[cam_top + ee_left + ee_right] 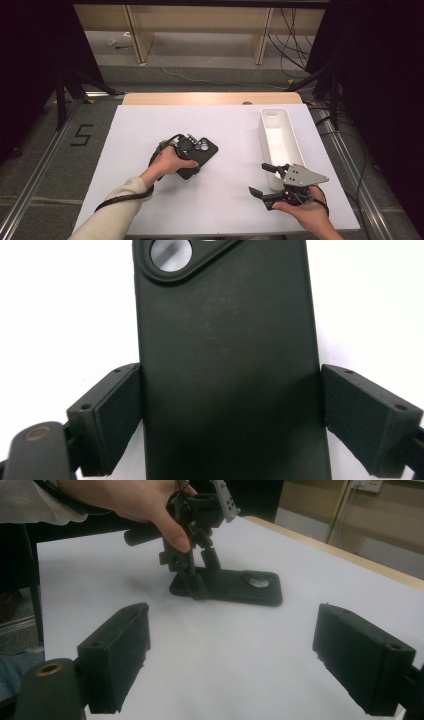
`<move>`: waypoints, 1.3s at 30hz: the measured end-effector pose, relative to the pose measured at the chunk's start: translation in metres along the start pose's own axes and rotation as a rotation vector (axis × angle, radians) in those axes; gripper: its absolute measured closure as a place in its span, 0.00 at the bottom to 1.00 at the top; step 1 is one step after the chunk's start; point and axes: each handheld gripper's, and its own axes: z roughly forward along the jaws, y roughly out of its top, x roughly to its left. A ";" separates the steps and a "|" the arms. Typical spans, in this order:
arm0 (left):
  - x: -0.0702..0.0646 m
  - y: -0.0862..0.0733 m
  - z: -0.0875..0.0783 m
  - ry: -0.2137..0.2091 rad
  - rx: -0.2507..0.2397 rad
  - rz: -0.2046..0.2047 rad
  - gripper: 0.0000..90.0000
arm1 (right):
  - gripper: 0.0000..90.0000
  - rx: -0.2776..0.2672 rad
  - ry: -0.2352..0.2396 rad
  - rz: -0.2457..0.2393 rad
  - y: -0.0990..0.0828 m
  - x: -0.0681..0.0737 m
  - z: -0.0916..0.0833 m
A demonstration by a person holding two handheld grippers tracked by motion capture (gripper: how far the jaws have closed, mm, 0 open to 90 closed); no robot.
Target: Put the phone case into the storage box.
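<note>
between the left gripper jaws lies the phone case.

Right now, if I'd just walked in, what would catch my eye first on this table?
Probably the black phone case lying flat mid-table on the white sheet, with the left gripper set down over it, a jaw at each long side. To the right stands a long white tray, and near its close end the right gripper hangs open, holding nothing.

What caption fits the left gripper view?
Left gripper jaws straddle a black phone case lying on the white table.
</note>
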 end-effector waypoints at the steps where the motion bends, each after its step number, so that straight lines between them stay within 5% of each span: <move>1: 0.000 -0.001 0.000 0.000 -0.005 0.000 0.14 | 0.18 0.000 0.001 0.000 0.000 0.000 0.000; 39: -0.006 -0.006 -0.008 0.003 -0.121 -0.018 0.17 | 0.18 0.000 -0.001 0.002 0.000 0.000 0.000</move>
